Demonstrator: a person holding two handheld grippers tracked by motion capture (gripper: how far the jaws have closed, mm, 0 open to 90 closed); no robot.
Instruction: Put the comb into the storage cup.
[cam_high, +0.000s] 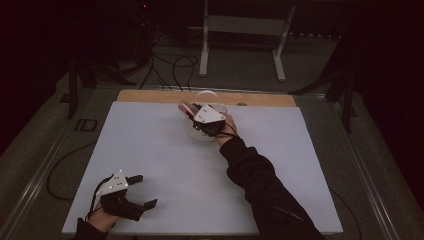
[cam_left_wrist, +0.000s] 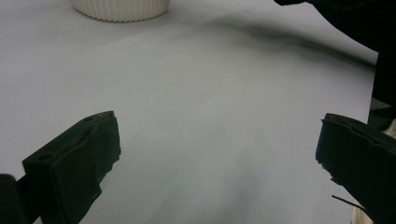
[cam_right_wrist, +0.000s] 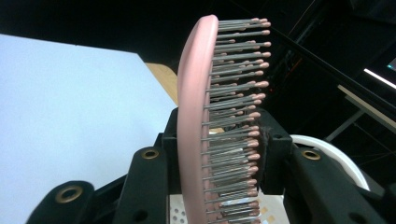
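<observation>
A pink hairbrush (cam_high: 185, 106) with metal bristles stands on edge between the jaws of my right gripper (cam_high: 193, 112), which is shut on it. The brush (cam_right_wrist: 194, 116) rises upright in the right gripper view, its pink back to the left and its bristles to the right, clamped by my right gripper (cam_right_wrist: 219, 140). It hangs over a white ribbed basket (cam_high: 202, 136) at the table's far middle; the basket's rim (cam_right_wrist: 336, 158) curves below. My left gripper (cam_high: 145, 191) rests at the near left, open and holding nothing (cam_left_wrist: 217, 144).
A white sheet (cam_high: 150, 145) covers the table, with a wooden strip (cam_high: 150, 96) at its far edge. The basket's ribbed wall (cam_left_wrist: 120, 9) lies far ahead of the left jaws. A dark sleeve (cam_high: 255, 180) crosses the right half. Cables (cam_high: 170, 65) and a metal stand (cam_high: 205, 45) lie beyond.
</observation>
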